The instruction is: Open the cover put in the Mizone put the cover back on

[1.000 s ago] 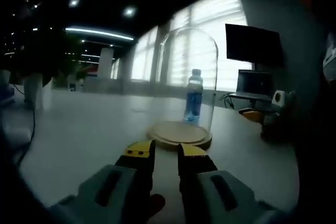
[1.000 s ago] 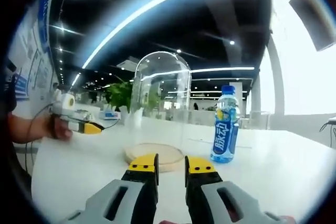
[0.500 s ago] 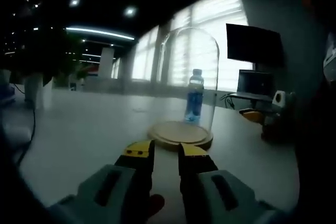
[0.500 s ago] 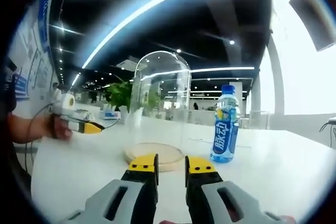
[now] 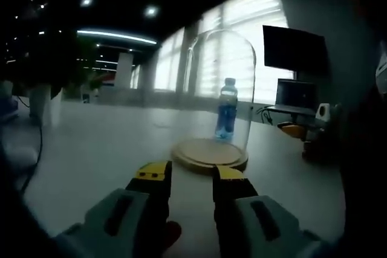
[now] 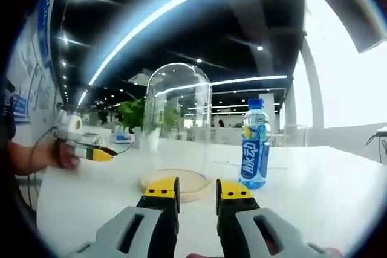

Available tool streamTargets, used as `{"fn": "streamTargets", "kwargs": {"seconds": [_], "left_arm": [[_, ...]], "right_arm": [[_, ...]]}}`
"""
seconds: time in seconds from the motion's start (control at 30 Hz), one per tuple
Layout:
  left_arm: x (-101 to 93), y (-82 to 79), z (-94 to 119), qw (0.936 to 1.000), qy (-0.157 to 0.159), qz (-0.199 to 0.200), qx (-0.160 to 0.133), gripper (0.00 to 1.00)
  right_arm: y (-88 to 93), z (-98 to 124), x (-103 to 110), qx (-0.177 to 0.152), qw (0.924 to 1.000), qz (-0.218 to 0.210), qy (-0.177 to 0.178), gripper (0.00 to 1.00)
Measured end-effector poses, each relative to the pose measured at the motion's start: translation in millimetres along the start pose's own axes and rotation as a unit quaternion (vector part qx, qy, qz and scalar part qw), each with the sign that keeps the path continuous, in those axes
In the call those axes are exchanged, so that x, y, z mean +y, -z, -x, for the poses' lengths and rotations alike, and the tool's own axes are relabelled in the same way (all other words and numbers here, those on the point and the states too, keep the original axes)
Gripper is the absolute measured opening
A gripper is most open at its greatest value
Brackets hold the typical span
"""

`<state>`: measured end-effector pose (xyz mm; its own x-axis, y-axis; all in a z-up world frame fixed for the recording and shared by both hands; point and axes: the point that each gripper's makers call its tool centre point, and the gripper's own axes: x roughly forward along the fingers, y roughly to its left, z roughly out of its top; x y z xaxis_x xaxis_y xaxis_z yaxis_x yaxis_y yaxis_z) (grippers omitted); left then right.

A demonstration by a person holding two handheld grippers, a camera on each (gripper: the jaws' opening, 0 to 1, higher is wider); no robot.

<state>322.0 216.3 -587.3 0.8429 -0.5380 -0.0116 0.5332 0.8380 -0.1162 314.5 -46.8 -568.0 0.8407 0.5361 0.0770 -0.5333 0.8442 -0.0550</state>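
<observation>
Risk sits with the glass dome cover (image 6: 177,125) on its wooden base (image 6: 175,181) — smooth glass could slip from a pinch. Left gripper (image 5: 191,176) and right gripper (image 6: 198,188) both hover released, empty. Mizone bottle (image 6: 254,144) stands just right of the base; nothing blocks it.

You are in open-plan office: long ceiling light strips (image 6: 181,10) across top of right gripper view, white desk (image 6: 314,185) below, dark monitor (image 5: 294,49) and laptop (image 5: 294,95) right of left gripper view, blinds-covered windows (image 5: 242,40) upper centre.
</observation>
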Motion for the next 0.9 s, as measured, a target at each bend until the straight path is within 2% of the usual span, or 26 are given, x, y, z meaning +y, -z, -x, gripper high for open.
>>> {"fn": "streamTargets", "kwargs": {"seconds": [0.27, 0.53, 0.77, 0.9], "left_arm": [[-1.8, -6.7, -4.0, 0.9998, 0.004, -0.02, 0.001, 0.26], [6.8, -20.9, -7.9, 0.9999, 0.004, -0.01, -0.007, 0.26], [1.8, -18.8, -13.3, 0.9998, 0.014, -0.012, 0.004, 0.27], [-0.3, -24.8, -16.7, 0.9996, 0.02, -0.02, 0.001, 0.28]], "right_arm": [[-10.4, -11.1, 6.9, 0.002, 0.9998, 0.009, -0.019, 0.23], [-19.8, -19.0, 5.3, -0.002, 0.9996, 0.015, -0.025, 0.24], [-25.6, -24.0, 5.6, -0.003, 0.9991, 0.025, -0.033, 0.28], [-26.9, -26.6, 2.9, -0.004, 0.9992, 0.022, -0.033, 0.28]]}}
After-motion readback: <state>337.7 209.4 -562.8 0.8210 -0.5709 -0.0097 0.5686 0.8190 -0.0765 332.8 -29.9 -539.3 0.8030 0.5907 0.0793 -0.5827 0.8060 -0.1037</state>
